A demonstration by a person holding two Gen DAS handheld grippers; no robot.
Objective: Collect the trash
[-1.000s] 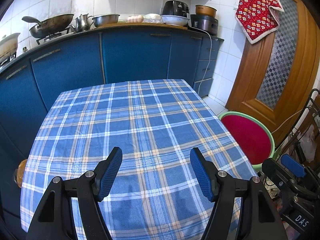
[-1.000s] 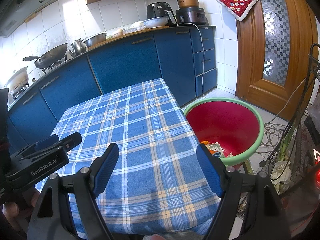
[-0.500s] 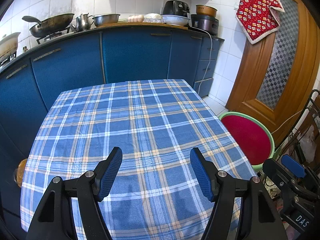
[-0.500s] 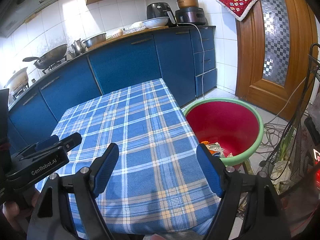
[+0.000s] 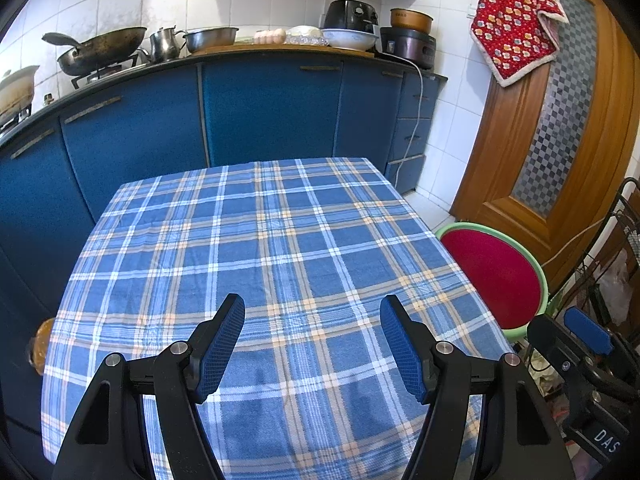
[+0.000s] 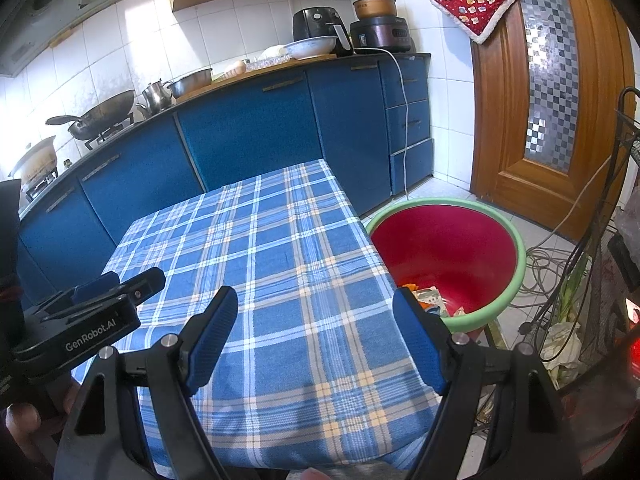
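Observation:
A red basin with a green rim (image 6: 452, 248) stands on the floor right of the table; it also shows in the left wrist view (image 5: 496, 272). Several pieces of trash (image 6: 430, 300) lie in its bottom. The table carries a blue plaid cloth (image 5: 260, 248) with nothing on it, also seen in the right wrist view (image 6: 272, 264). My left gripper (image 5: 312, 344) is open and empty above the table's near edge. My right gripper (image 6: 314, 344) is open and empty above the table's near right corner.
Blue kitchen cabinets (image 5: 260, 108) run behind the table, with a wok (image 5: 100, 48), kettle, bowls and cookers on the counter. A wooden door (image 5: 560, 128) stands at the right. Cables and a wire rack (image 6: 592, 264) crowd the floor right of the basin.

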